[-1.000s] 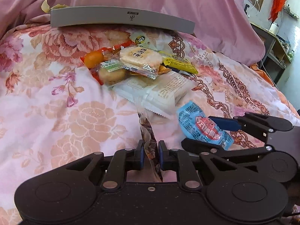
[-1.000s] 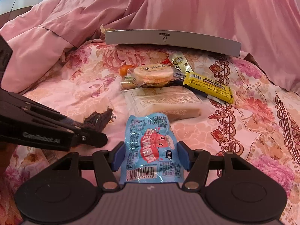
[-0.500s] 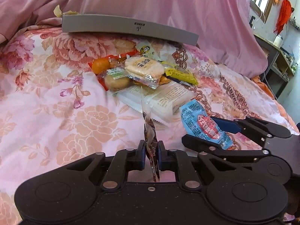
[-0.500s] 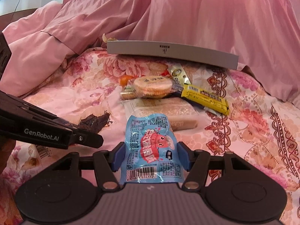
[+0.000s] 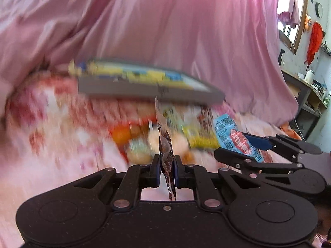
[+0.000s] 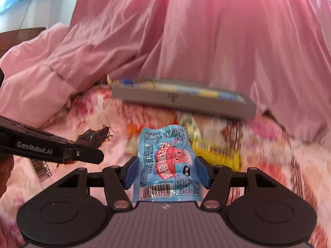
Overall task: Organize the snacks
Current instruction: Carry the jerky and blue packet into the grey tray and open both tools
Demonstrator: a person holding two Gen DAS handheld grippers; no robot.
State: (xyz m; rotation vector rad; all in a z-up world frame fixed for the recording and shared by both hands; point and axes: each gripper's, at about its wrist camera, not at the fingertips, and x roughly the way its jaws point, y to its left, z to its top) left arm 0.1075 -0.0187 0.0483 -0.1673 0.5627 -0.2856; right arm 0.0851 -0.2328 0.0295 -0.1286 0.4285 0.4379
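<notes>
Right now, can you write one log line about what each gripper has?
left gripper: shut on dark snack packet | right gripper: shut on blue snack packet | grey box: behind

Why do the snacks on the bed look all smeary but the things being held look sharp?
Left wrist view: the grey box and snack pile are smeared; the pinched brown packet stays sharp. Right wrist view: the same box blurs; the blue packet stays crisp.

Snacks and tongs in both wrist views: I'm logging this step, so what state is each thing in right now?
Left tongs: shut on the brown snack packet.
Brown snack packet: held edge-on, upright, off the bedspread.
Right tongs: shut on the blue snack packet.
Blue snack packet: held flat between the pads, label up.
Grey box: lying on the bed, open top, packets inside.
Loose snacks: piled on the bedspread, blurred.
</notes>
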